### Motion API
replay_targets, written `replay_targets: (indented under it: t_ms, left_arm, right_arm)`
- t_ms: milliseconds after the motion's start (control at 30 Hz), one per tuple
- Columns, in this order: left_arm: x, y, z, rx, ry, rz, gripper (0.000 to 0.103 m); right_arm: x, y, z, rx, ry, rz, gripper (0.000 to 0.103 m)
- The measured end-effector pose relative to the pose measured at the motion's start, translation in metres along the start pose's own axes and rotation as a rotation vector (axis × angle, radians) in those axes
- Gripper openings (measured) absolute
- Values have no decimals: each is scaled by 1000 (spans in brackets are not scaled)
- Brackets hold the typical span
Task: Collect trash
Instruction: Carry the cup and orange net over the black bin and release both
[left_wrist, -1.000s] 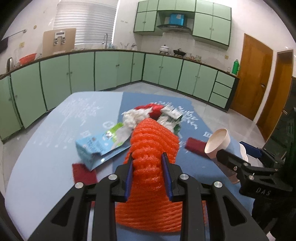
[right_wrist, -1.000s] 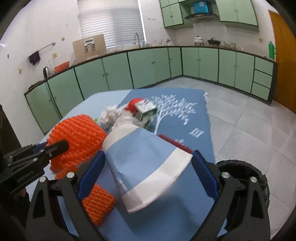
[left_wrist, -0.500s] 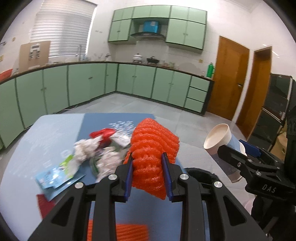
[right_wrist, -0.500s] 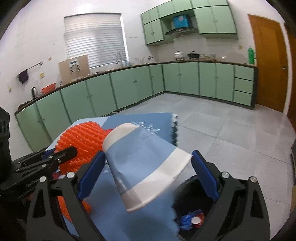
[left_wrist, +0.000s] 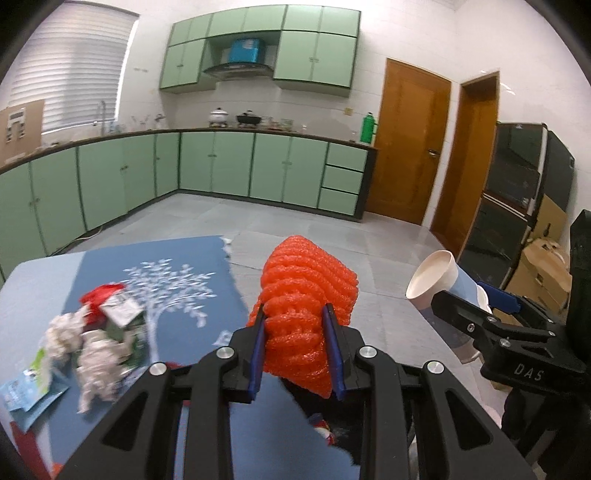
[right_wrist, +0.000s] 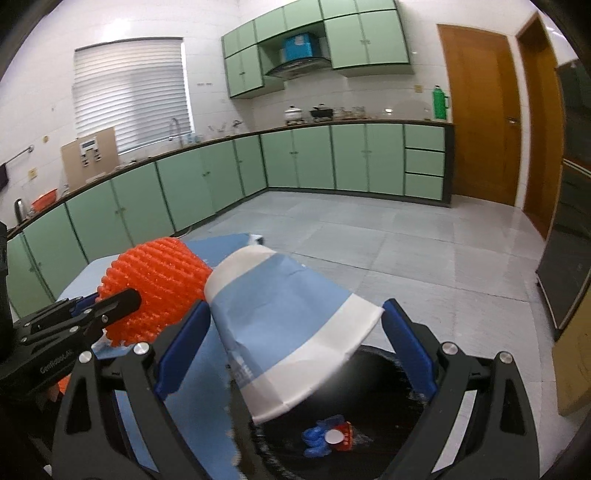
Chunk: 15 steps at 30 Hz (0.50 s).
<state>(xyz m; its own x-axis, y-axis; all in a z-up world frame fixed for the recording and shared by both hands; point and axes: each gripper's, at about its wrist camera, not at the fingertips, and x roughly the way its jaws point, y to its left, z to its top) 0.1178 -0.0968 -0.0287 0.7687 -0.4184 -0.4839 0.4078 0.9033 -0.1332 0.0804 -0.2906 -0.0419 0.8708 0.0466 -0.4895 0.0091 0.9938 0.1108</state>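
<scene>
My left gripper (left_wrist: 297, 325) is shut on an orange foam net sleeve (left_wrist: 304, 291), held past the right edge of the blue tablecloth (left_wrist: 192, 273). My right gripper (right_wrist: 291, 332) is shut on a blue-and-white paper cup (right_wrist: 284, 317), lying sideways between the blue pads. Below the cup sits a black trash bin (right_wrist: 388, 398) on the floor, with blue and red scraps inside. The foam sleeve (right_wrist: 159, 280) shows at the left of the right wrist view, and the cup (left_wrist: 439, 284) at the right of the left wrist view.
Crumpled tissue (left_wrist: 96, 354), a green-and-white carton (left_wrist: 125, 314), a red wrapper (left_wrist: 101, 297) and a light blue packet (left_wrist: 22, 391) lie on the table's left part. Green cabinets (left_wrist: 221, 166) line the walls. Wooden doors (left_wrist: 410, 147) and cardboard boxes (left_wrist: 543, 269) stand to the right.
Both grippers swung right, off the table toward the floor, each still holding its item. The trash pile slid to the left of the view and the bin came into view below.
</scene>
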Motion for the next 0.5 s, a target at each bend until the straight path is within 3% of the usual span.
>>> replay_targets:
  t_ms: [500]
  left_arm:
    - [82,-40,-4,40,95,-86,29]
  right_arm:
    - [41,-58,-35,74,80,-84,90]
